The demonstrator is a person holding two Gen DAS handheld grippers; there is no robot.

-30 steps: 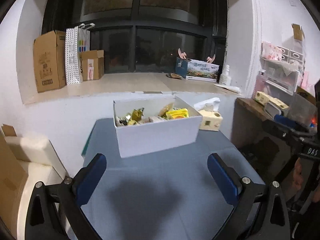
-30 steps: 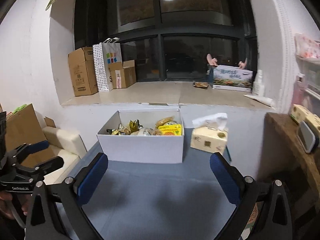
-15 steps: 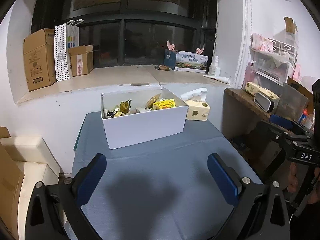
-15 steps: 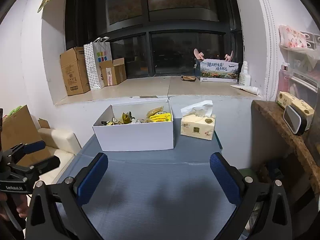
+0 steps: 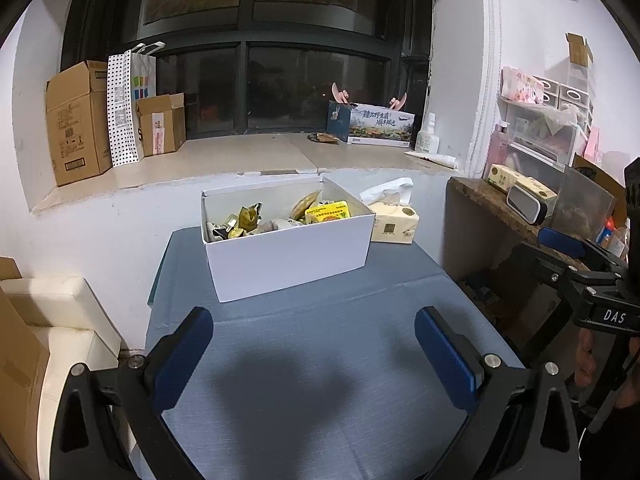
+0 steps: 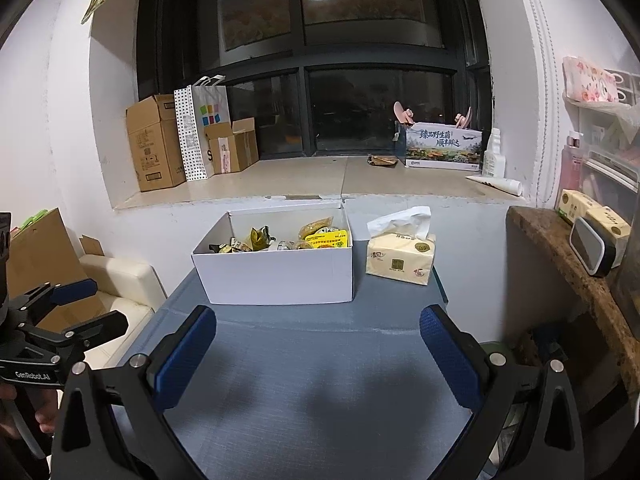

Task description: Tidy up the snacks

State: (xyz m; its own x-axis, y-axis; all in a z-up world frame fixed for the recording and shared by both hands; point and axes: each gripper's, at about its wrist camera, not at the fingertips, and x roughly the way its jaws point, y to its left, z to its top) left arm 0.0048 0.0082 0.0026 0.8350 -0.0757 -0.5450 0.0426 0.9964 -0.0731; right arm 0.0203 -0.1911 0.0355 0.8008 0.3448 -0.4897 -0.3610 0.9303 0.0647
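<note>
A white open box (image 5: 288,258) stands at the far end of the blue-grey table (image 5: 320,360); it also shows in the right wrist view (image 6: 276,276). It holds several snack packets, among them a yellow pack (image 5: 328,213) (image 6: 329,238). My left gripper (image 5: 316,354) is open and empty, well short of the box above the table. My right gripper (image 6: 318,354) is open and empty too, at a similar distance. Each gripper shows at the edge of the other's view: the right one (image 5: 576,256), the left one (image 6: 76,306).
A tissue pack (image 6: 400,260) sits right of the box. A window sill behind holds cardboard boxes (image 6: 154,148) and a printed carton (image 6: 442,152). A brown side shelf (image 6: 568,264) is at the right, a cream seat (image 5: 52,320) at the left.
Both grippers have drawn back from the box, which looks smaller and farther than a second ago. Both stay open and empty.
</note>
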